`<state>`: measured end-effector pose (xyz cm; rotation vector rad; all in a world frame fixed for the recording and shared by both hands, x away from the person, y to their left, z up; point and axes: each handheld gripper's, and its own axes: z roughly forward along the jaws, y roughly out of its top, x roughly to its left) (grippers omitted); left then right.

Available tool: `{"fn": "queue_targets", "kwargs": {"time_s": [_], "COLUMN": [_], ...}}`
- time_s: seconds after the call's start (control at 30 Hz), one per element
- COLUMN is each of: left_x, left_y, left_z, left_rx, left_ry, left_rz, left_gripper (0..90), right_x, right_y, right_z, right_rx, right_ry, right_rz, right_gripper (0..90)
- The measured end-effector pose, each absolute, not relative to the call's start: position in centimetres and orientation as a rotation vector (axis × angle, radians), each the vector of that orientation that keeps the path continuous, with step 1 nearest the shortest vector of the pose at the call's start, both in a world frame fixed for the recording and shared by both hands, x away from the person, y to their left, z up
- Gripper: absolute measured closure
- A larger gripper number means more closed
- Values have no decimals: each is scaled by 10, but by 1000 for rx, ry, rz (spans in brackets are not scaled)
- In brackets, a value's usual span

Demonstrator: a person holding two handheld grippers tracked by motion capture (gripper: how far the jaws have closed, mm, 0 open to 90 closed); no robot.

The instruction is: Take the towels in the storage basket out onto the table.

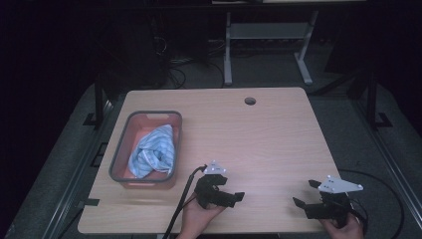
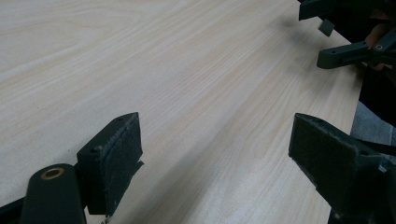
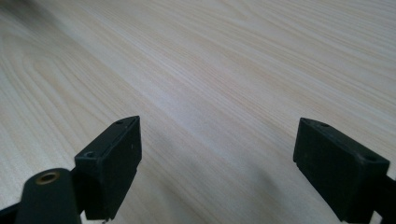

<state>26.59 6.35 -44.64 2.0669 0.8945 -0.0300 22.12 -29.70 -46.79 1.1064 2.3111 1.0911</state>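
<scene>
Left gripper (image 1: 233, 195) fingers apart, right gripper (image 1: 304, 194) fingers apart, striped cloth (image 1: 153, 152) bunched lengthwise along basket (image 1: 117, 154)

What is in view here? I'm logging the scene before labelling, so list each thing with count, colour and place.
table: one, light wood grain, centre of the high view, with a round hole near its far edge.
bin: one, red-orange with a grey rim, on the table's left part.
cloth: one, light blue striped, crumpled inside the bin.
metal frame: one, pale grey, on the floor beyond the table.
left gripper: one, black, jaws open over bare table near the front edge, nothing between them.
right gripper: one, black, jaws open over bare table at front right, nothing between them.
hands: two, at the table's near edge.
</scene>
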Motion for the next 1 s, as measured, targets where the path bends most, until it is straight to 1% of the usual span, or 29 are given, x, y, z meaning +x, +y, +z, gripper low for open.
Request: {"fn": "queue_targets", "kwargs": {"time_s": [0.63,0.73,1.0], "left_x": [278,282,295], "left_y": [64,65,67], "left_z": [-425,-422,-411], "left_rx": [2078,2058,2070], "left_ry": [856,866,853], "left_rz": [-8,-18,-42], "left_gripper": [167,167,167], "right_x": [220,221,219], "right_y": [-292,-292,-291], "right_z": [-467,-467,-467], "right_rx": [1095,1101,1106], "right_ry": [2319,2314,2317], "right_rz": [1079,1083,1080], "right_gripper": [148,147,148]}}
